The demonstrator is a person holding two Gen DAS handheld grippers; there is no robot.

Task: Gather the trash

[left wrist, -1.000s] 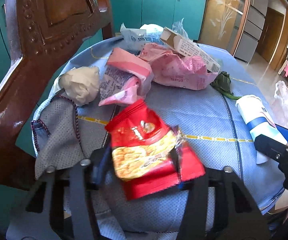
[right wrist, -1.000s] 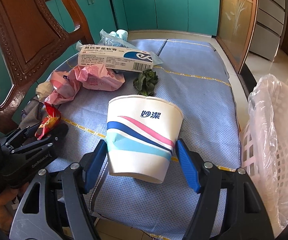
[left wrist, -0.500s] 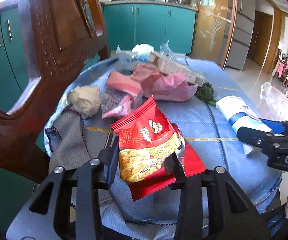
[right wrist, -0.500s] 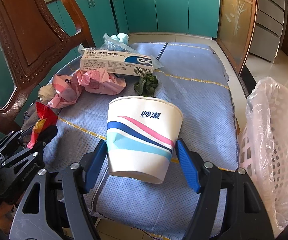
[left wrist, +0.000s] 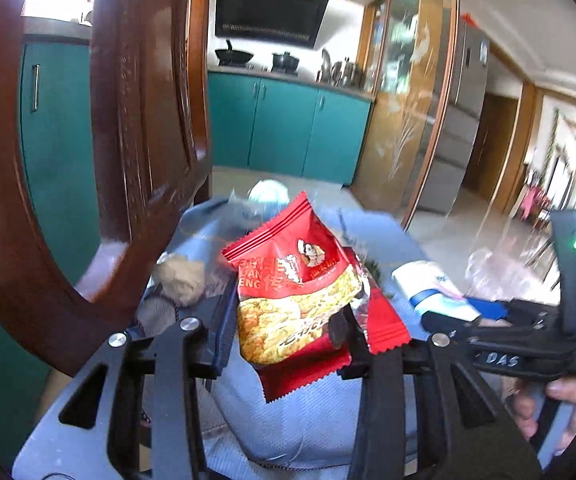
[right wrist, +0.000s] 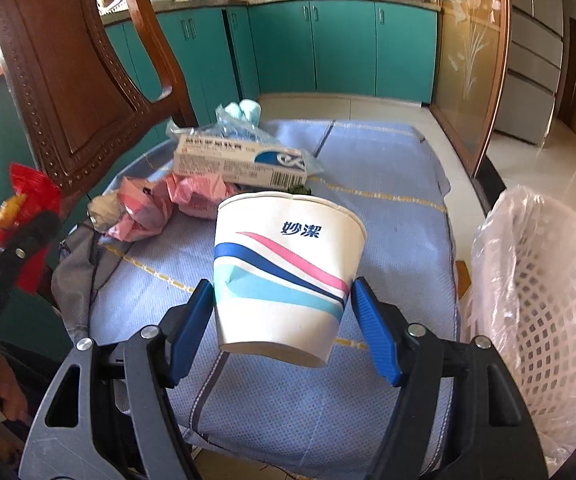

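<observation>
My left gripper (left wrist: pixel 284 320) is shut on a red snack packet (left wrist: pixel 295 296) and holds it up above the blue cloth-covered table (left wrist: pixel 295 420). The packet also shows at the left of the right wrist view (right wrist: pixel 28 208). My right gripper (right wrist: pixel 282 316) is shut on a white paper cup (right wrist: pixel 284 276) with blue and pink stripes, lifted off the table. More trash lies further back: a white medicine box (right wrist: pixel 240 162), crumpled pink wrappers (right wrist: pixel 168 200), a beige paper ball (left wrist: pixel 180 278) and a clear plastic bag (right wrist: pixel 240 120).
A white mesh bin lined with a plastic bag (right wrist: pixel 535 312) stands to the right of the table. A carved wooden chair back (right wrist: pixel 76 80) rises at the table's left edge. Teal kitchen cabinets (right wrist: pixel 327 44) are behind. A grey cloth (right wrist: pixel 76 276) hangs at the left edge.
My left gripper has risen and tilted up with the snack packet, lifting it off the table. My right gripper has lifted the cup slightly.
</observation>
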